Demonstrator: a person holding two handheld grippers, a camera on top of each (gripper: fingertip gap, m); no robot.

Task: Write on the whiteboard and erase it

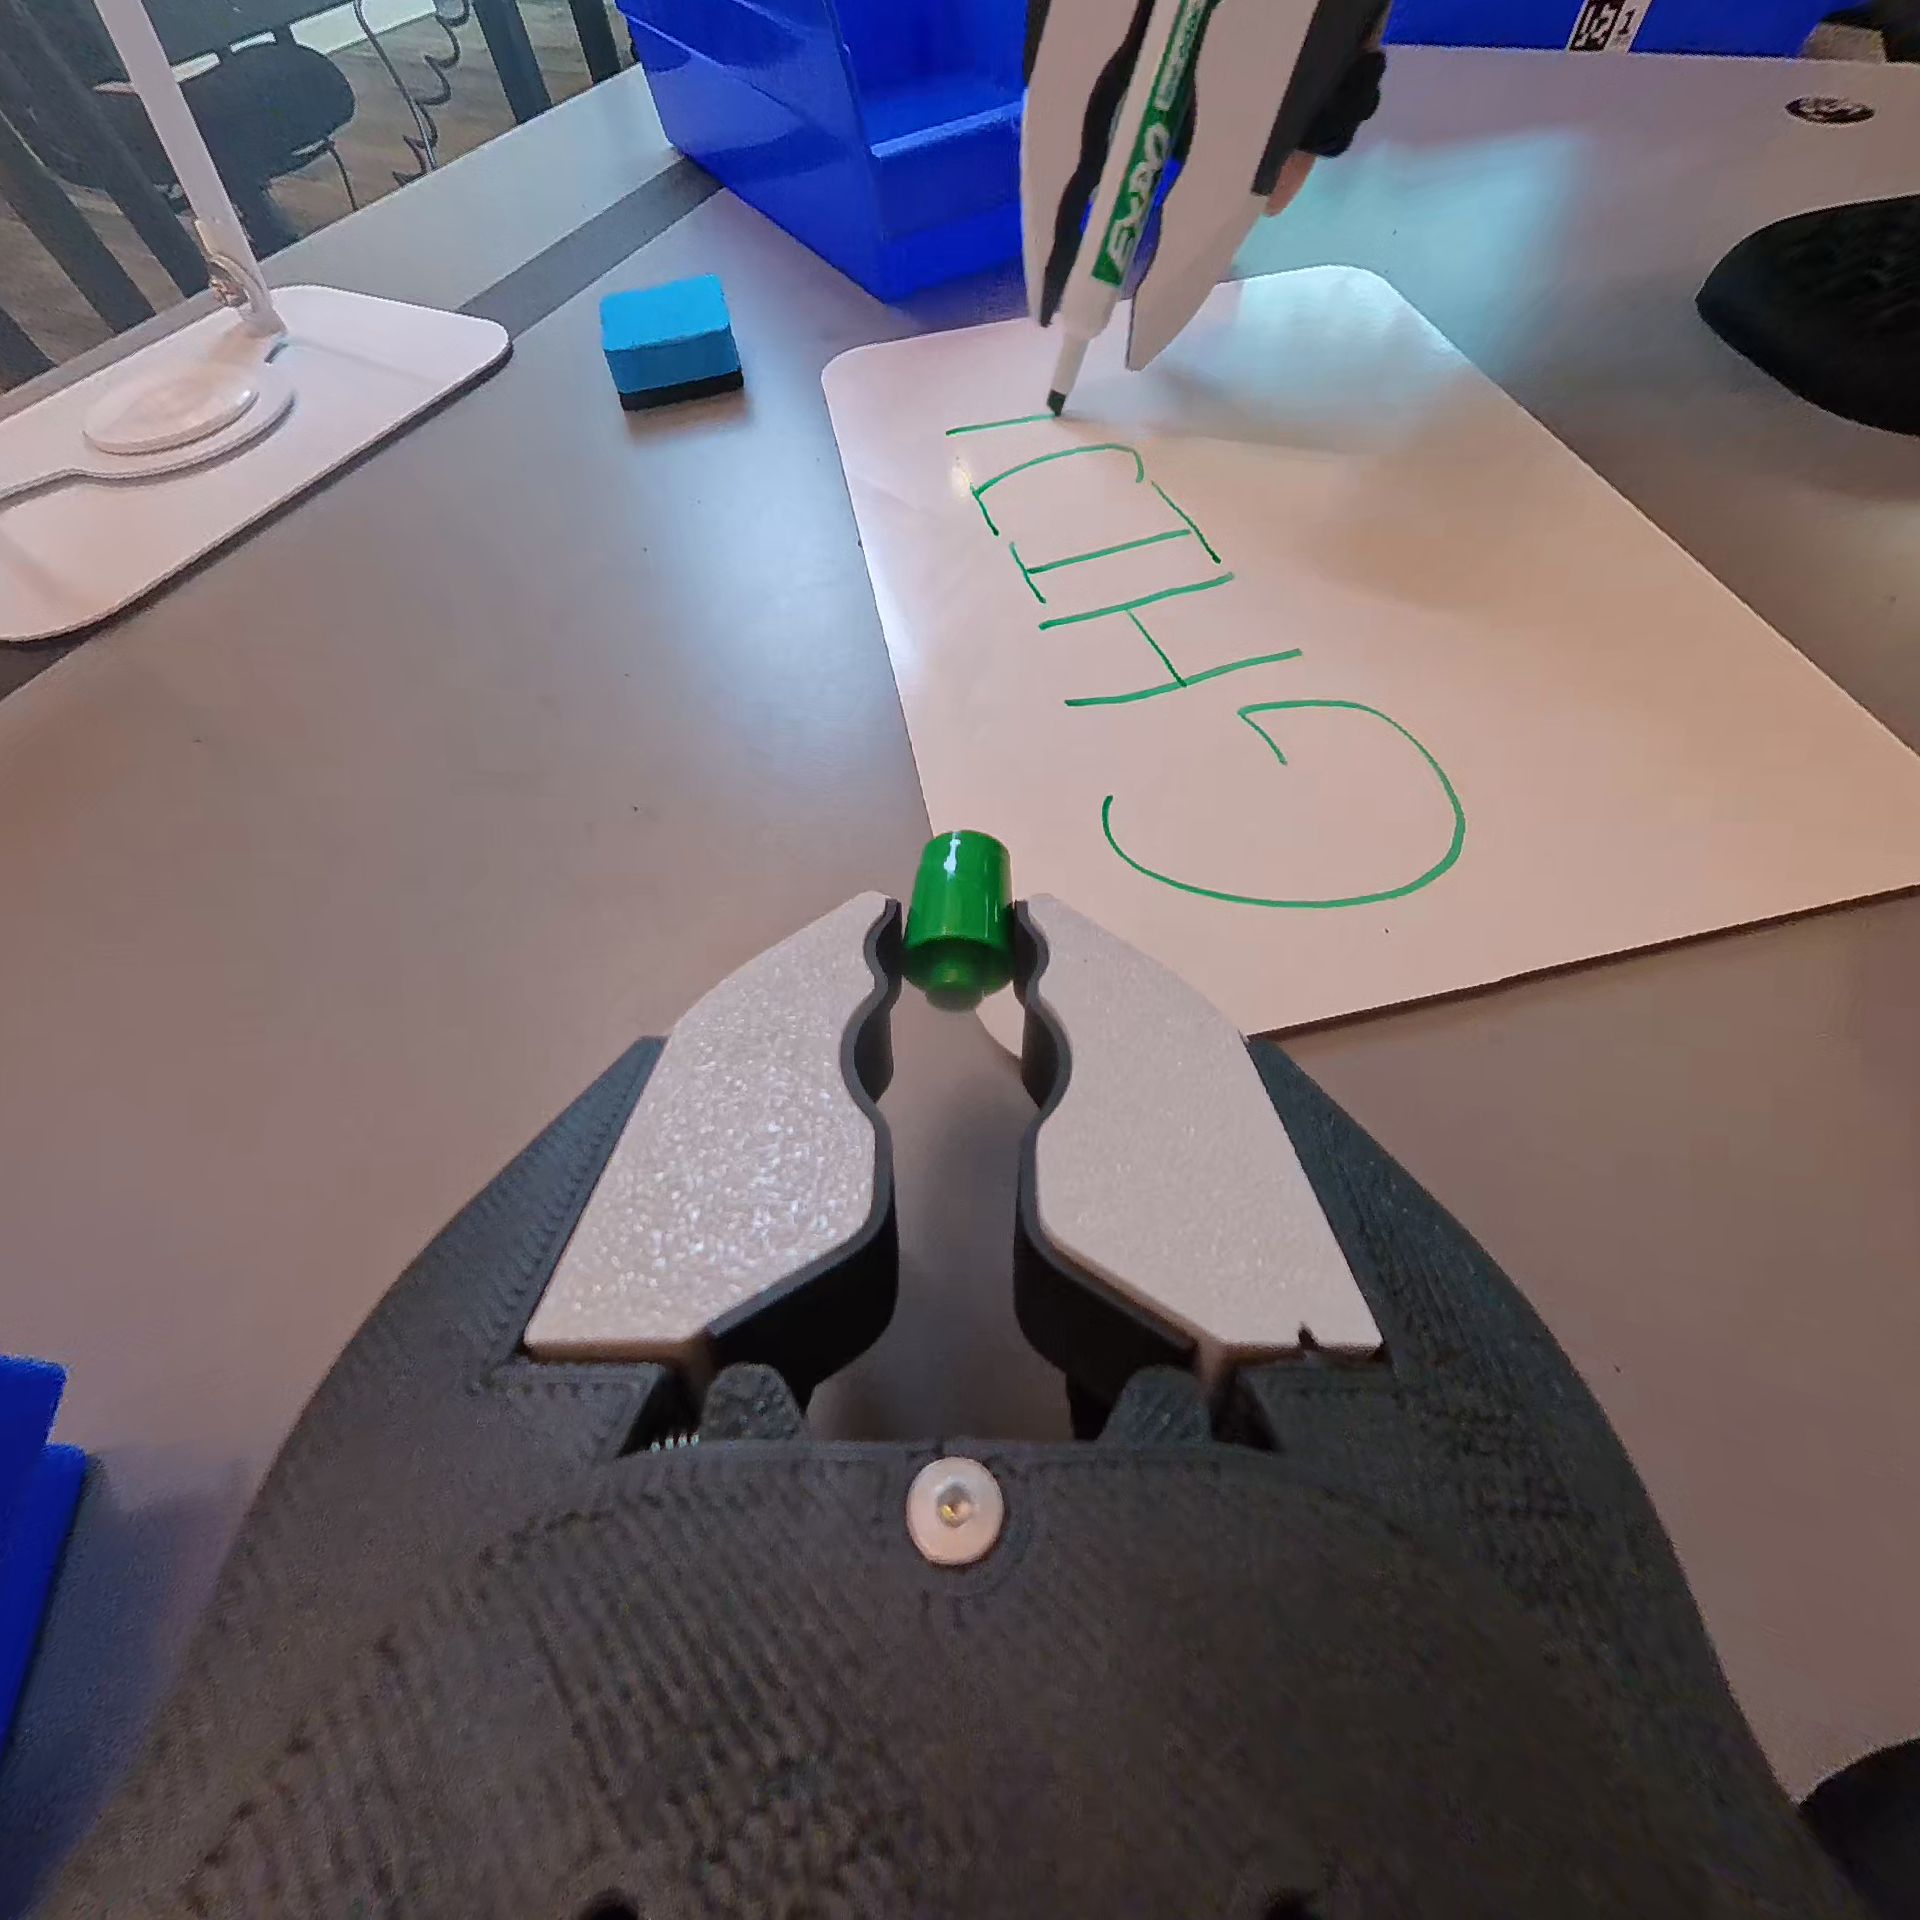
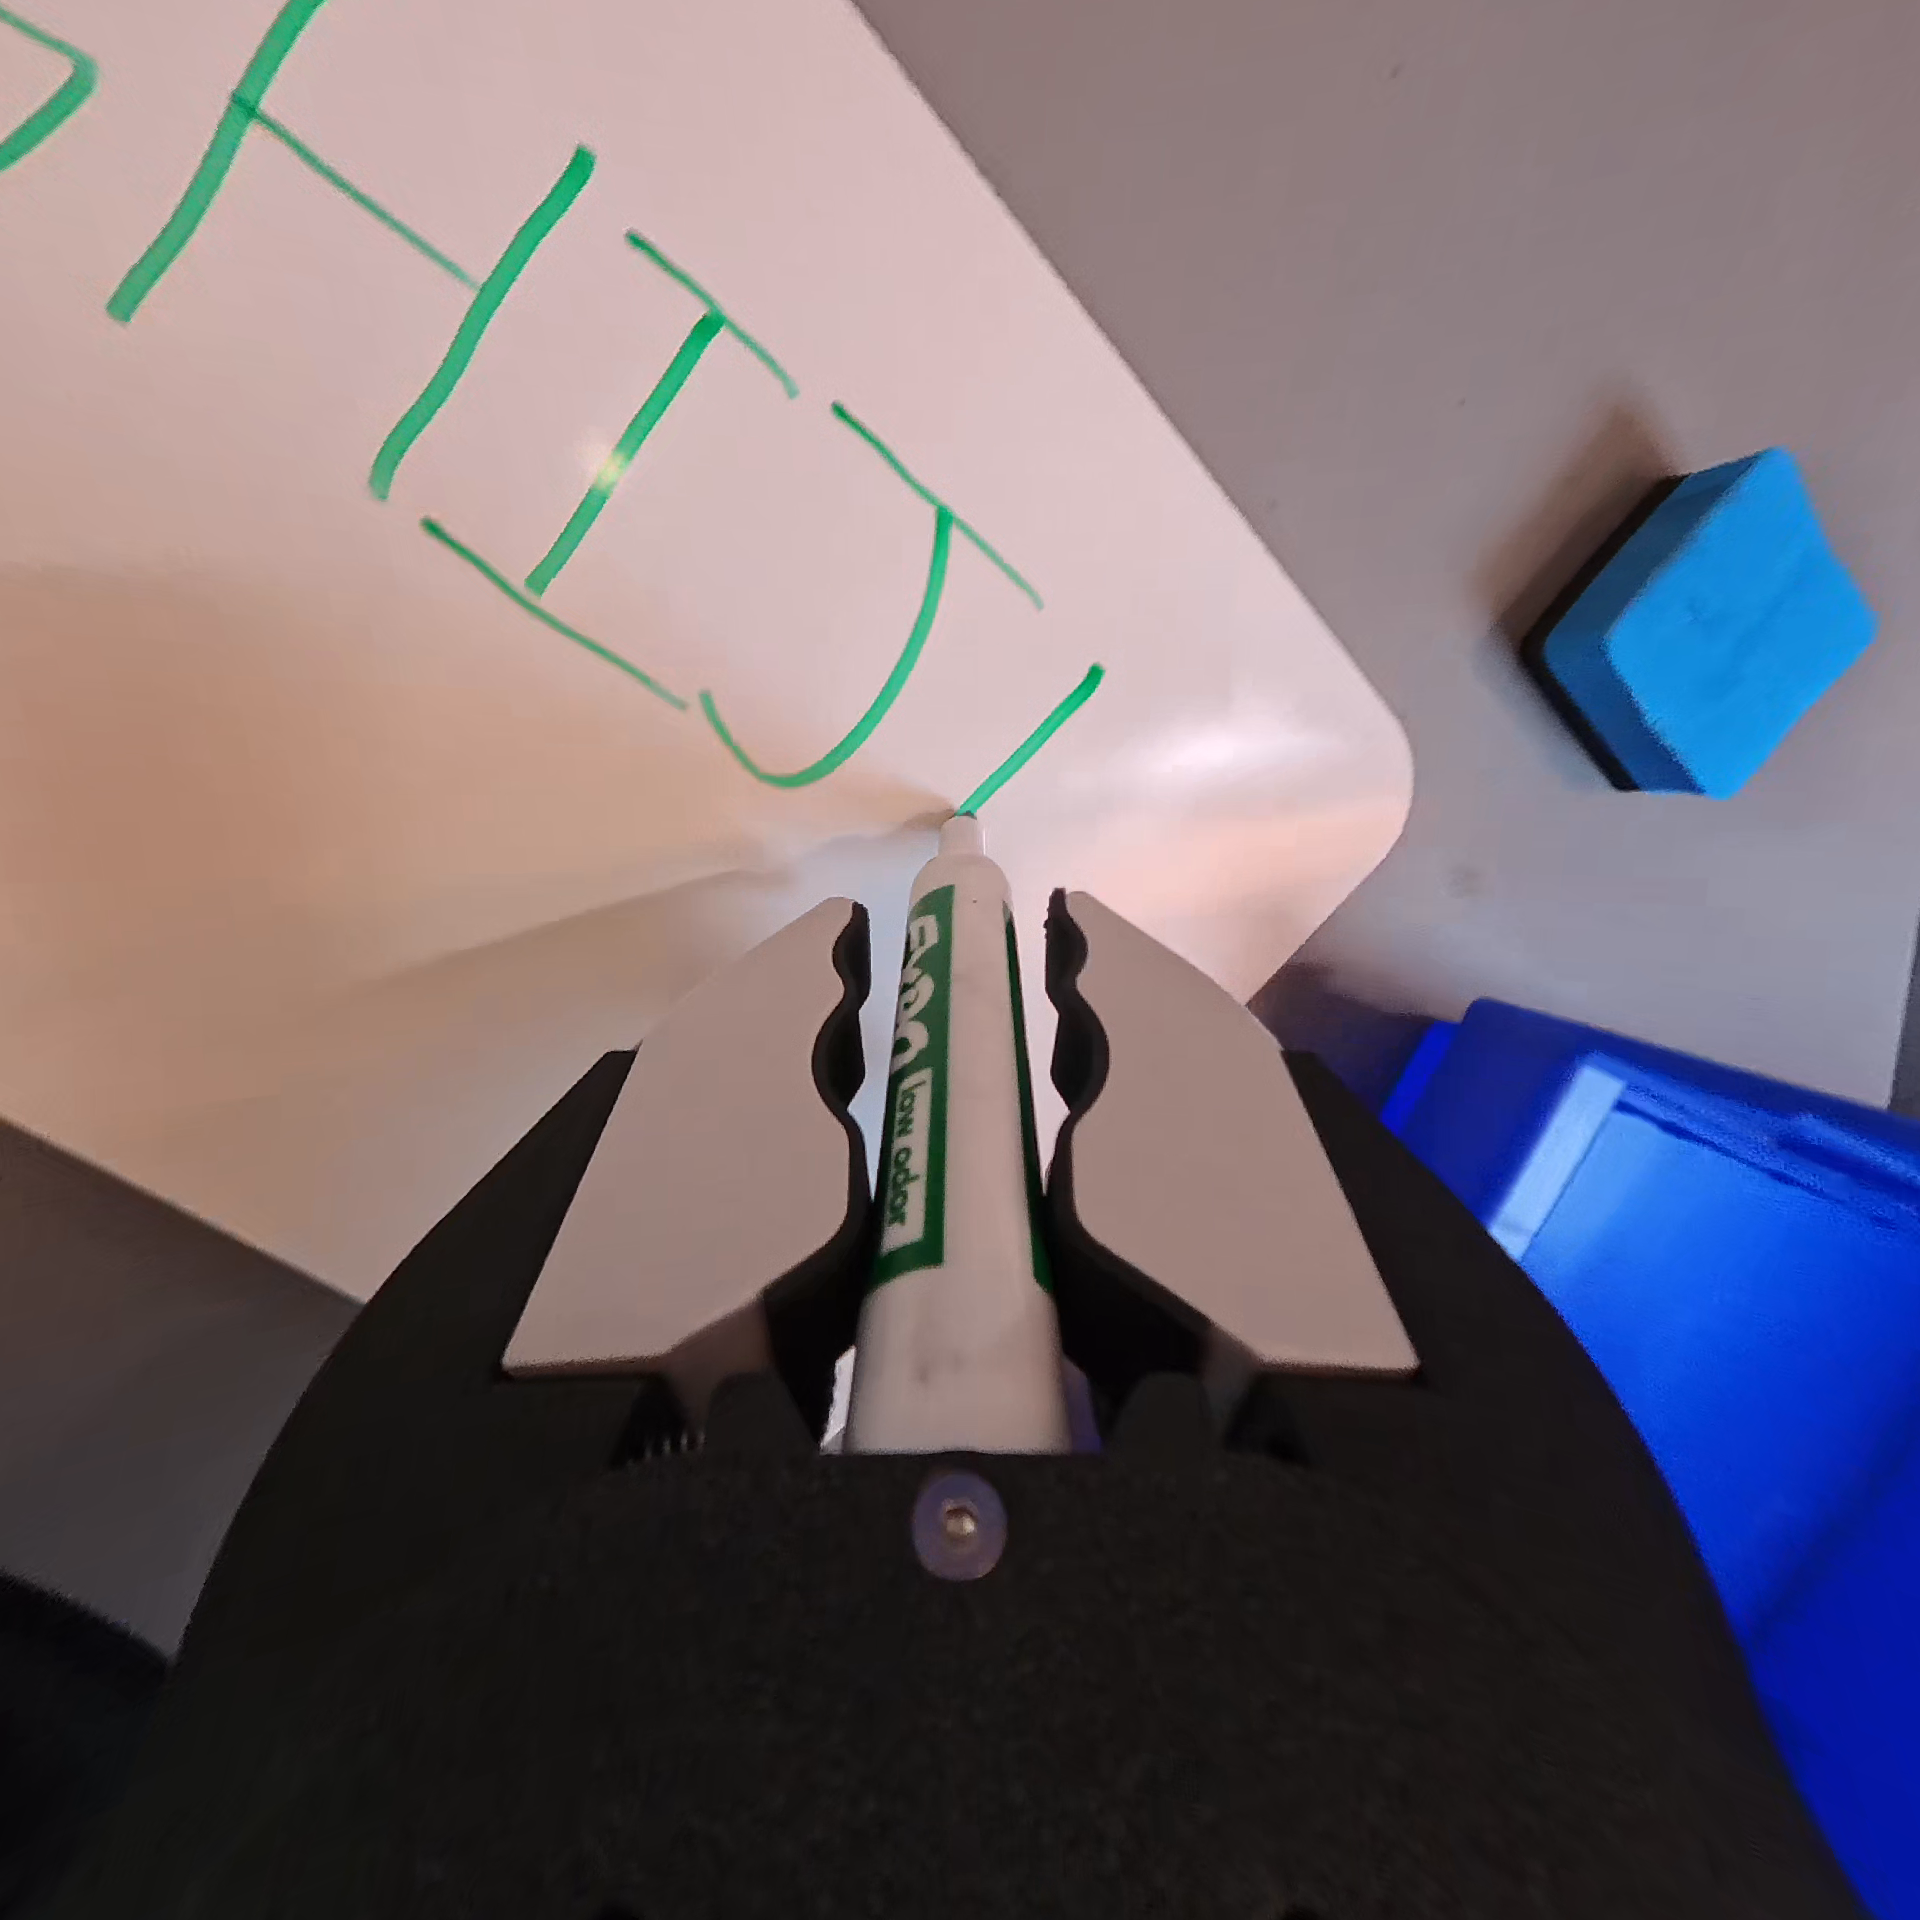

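The right hand-held gripper (image 2: 956, 914), black with pale grey finger plates, grips a white dry-erase marker with a green label (image 2: 961, 1122) lengthwise between its fingers; the barrel is clamped deep in the jaws where the ridged black pads narrow, while the fingertips (image 2: 821, 935) stand a little clear of it. The marker's tip (image 2: 961, 826) touches the flat white whiteboard with rounded corners (image 2: 1195, 852), at the end of a fresh green stroke. Green handwritten letters (image 2: 582, 416) run across the board away from the tip. The board lies flat on a grey table (image 2: 1455, 260).

The left hand-held gripper (image 1: 958, 935), of the same make, sits low over the table just beside the board's near edge. Its jaws are set narrow and pinch a small glossy green marker cap (image 1: 956, 914) between the fingertips, both pads pressing its sides.

Beyond the board's far corner, a small eraser with a light blue foam top and a black felt underside (image 1: 670, 343) rests on the table, apart from the board. A bright blue plastic bin (image 1: 852, 145) stands near the board's far end. Further left a white lamp base on a flat white pad (image 1: 208, 416) occupies the table edge. A dark rounded object (image 1: 1829, 312) lies to the right of the board.
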